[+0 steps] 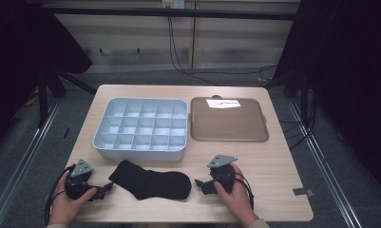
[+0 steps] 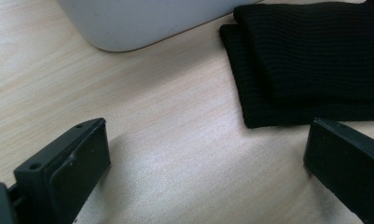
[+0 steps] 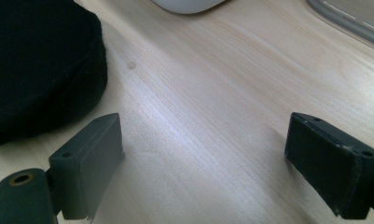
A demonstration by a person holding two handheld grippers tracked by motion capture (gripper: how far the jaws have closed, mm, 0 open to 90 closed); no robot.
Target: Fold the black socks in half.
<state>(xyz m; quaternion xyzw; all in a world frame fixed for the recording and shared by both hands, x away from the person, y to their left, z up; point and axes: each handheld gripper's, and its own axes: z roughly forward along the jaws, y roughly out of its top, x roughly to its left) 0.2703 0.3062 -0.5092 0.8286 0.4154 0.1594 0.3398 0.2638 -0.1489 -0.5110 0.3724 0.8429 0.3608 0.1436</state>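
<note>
Hand-held grippers [image 1: 106, 190] [image 1: 201, 184] flank the black sock [image 1: 150, 179], apart.

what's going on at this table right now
A person holds a two-jaw gripper in each hand at a wooden table. The left gripper and right gripper rest on either side of black socks, jaws open, gripping nothing. Behind the socks sit a grey divided organizer box with empty compartments and, to its right, a brown tray. Nothing has been picked up.
</note>
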